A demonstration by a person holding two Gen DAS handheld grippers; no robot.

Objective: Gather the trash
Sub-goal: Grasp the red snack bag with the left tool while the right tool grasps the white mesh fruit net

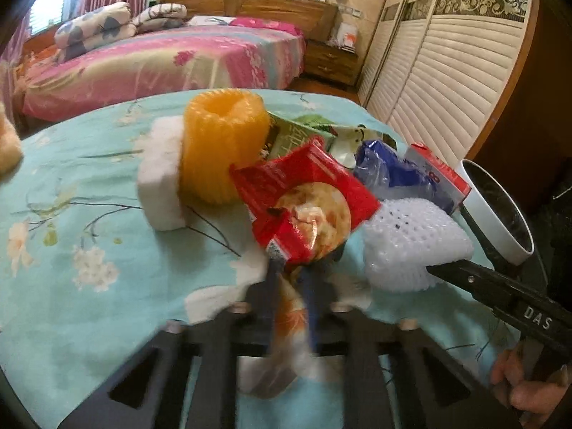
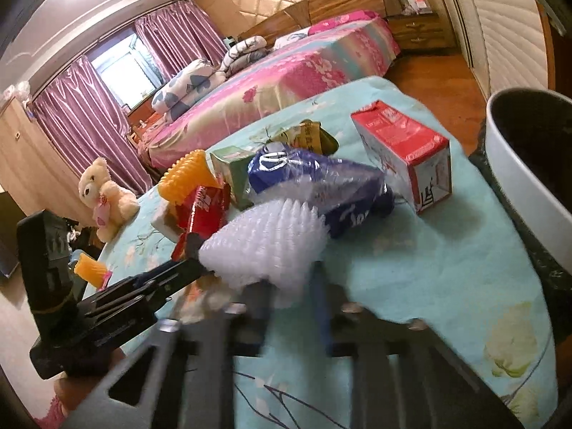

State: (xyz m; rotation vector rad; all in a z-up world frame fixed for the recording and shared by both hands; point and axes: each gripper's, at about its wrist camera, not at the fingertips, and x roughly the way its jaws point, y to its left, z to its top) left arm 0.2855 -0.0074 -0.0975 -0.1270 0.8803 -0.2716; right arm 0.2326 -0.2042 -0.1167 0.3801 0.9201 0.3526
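Red snack wrapper (image 1: 307, 203) is pinched upright in the left gripper (image 1: 291, 268), lifted over the floral tablecloth (image 1: 71, 214). White foam net (image 2: 268, 246) sits clamped in the right gripper (image 2: 289, 279), just beside it. White bin (image 2: 529, 193) stands at the table's right edge.

The red snack wrapper (image 1: 304, 203) is glossy, crinkled plastic film, and the white foam net (image 1: 411, 243) at its 3 o'clock looks soft and meshed. The yellow foam net (image 1: 221, 150) is ribbed; the tablecloth (image 1: 89, 178) is matt printed cloth, and the bin (image 2: 529, 193) is smooth white plastic.
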